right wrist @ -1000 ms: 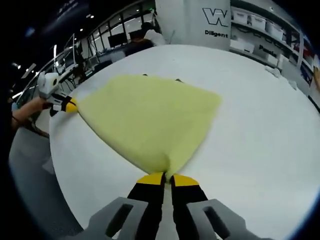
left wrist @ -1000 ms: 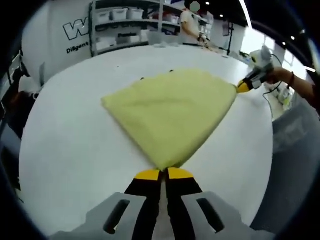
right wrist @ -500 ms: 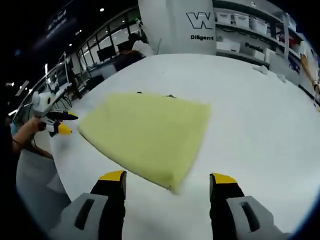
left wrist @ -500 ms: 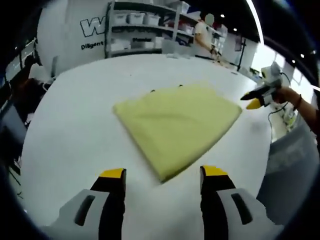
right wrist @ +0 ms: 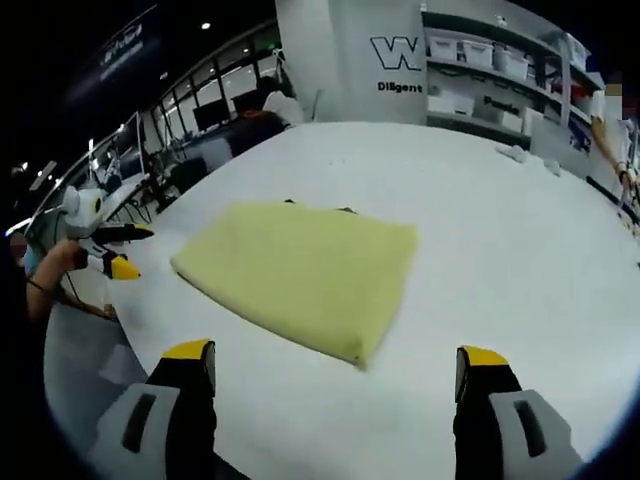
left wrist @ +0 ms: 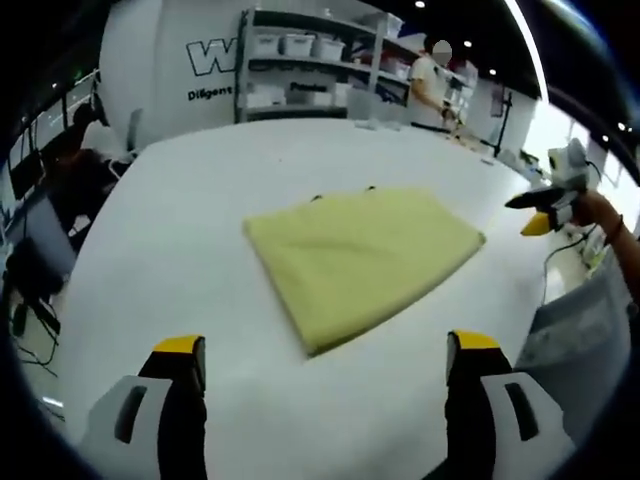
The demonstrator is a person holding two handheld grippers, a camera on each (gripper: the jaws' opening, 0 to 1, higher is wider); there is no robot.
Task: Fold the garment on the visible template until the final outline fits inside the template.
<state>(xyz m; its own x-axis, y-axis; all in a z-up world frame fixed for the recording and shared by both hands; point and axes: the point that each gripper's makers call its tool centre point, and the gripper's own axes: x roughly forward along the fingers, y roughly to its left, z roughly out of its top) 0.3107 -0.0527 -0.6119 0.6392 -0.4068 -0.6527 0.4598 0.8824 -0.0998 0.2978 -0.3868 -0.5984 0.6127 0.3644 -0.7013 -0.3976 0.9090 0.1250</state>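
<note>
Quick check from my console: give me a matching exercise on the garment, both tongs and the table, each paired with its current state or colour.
1. garment
2. left tongs
3. right tongs
4. table

a. white surface
b. yellow, folded, lying flat
c. open, in the left gripper view
d. open, in the right gripper view

Pairs: 1-b, 2-c, 3-d, 4-a

Folded garment (left wrist: 360, 255) lies flat on the table (left wrist: 180, 230), about mid-surface, all its edges well inside the table's edges; left gripper (left wrist: 325, 350) sits over the near edge, jaws wide apart, clear of the garment's near corner; right gripper (right wrist: 338, 362) likewise at its near edge, jaws spread, off the cloth; shelving (left wrist: 310, 65) stands behind the far edge; a person (left wrist: 430, 80) stands past the far right corner.
</note>
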